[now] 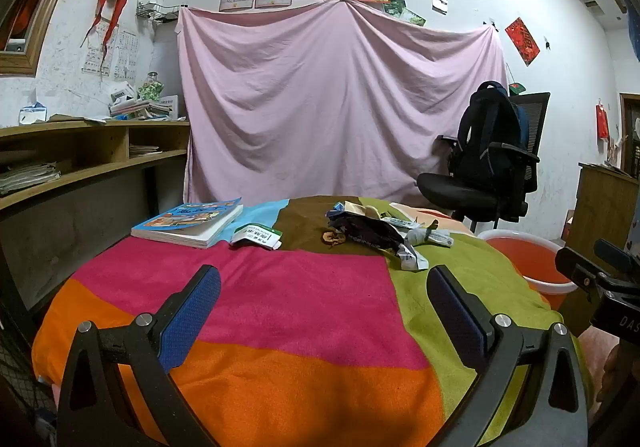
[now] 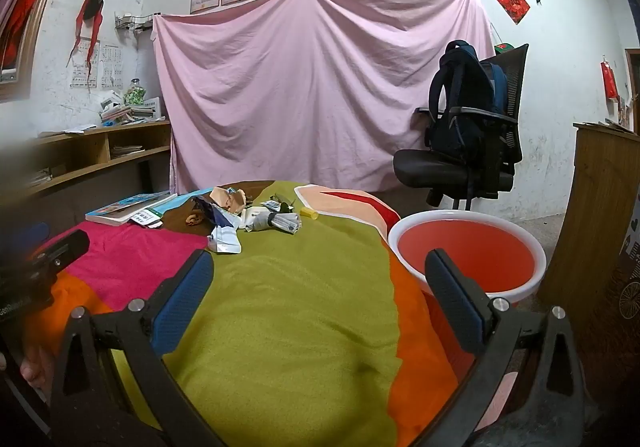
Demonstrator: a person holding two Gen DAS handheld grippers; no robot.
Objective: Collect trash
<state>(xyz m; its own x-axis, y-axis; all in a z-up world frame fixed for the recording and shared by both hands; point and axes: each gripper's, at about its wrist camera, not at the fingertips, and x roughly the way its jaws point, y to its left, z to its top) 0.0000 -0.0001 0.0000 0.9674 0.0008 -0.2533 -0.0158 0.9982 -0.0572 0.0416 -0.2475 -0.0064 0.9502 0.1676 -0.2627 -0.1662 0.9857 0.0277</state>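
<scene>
A heap of trash [image 1: 372, 233] lies at the far side of the table on the coloured patchwork cloth [image 1: 280, 307]: dark and white wrappers, crumpled paper, a brown peel. It also shows in the right wrist view [image 2: 240, 217], with a small yellow piece [image 2: 309, 212] beside it. A green-and-white packet [image 1: 256, 237] lies left of the heap. An orange basin with a white rim [image 2: 468, 253] stands off the table's right side. My left gripper [image 1: 324, 305] is open and empty over the cloth, well short of the heap. My right gripper [image 2: 320, 293] is open and empty, its right finger in front of the basin.
A book [image 1: 188, 221] lies at the table's far left. A wooden shelf desk [image 1: 80, 159] stands at left. A black office chair with a backpack [image 2: 472, 127] stands behind the basin. A wooden cabinet [image 2: 600, 215] is at right. A pink sheet hangs on the back wall.
</scene>
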